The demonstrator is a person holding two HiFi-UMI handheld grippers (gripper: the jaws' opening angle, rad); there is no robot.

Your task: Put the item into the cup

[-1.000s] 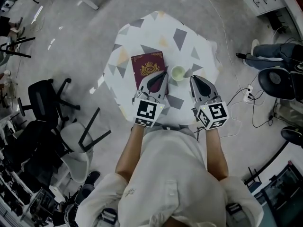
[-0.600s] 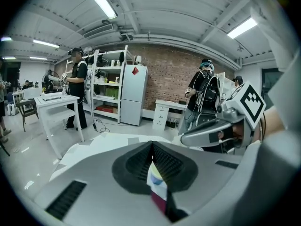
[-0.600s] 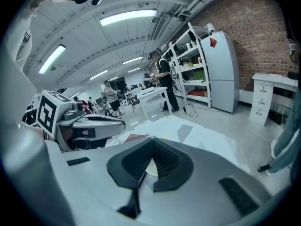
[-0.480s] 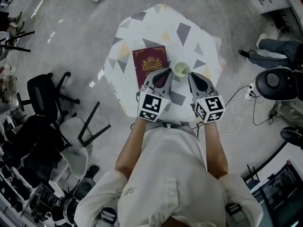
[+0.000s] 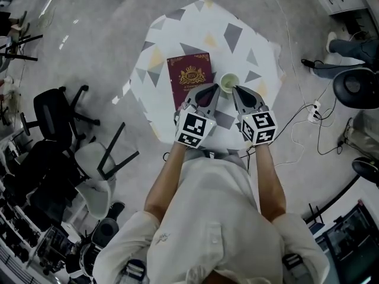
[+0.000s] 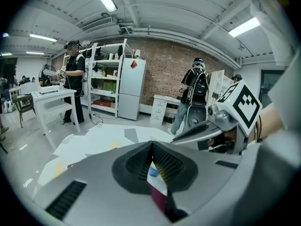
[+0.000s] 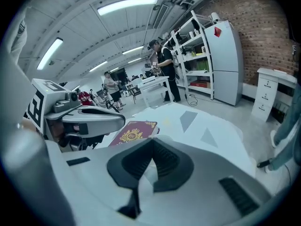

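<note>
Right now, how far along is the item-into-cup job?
Done: the left gripper is shut on a small blue item, so pickup looks finished. In hand: in the head view its tip sits beside the cup, not over it. Left: carry it over the cup and release; nothing blue shows inside. The right gripper is shut and empty.

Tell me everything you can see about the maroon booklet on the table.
The booklet is a thin maroon rectangle, like a passport, with a gold crest on its cover. It lies flat and closed, cover up, on the triangle-patterned table, just left of the cup and apart from it. The left gripper overlaps its near right corner in the head view; whether it touches cannot be told.
</note>
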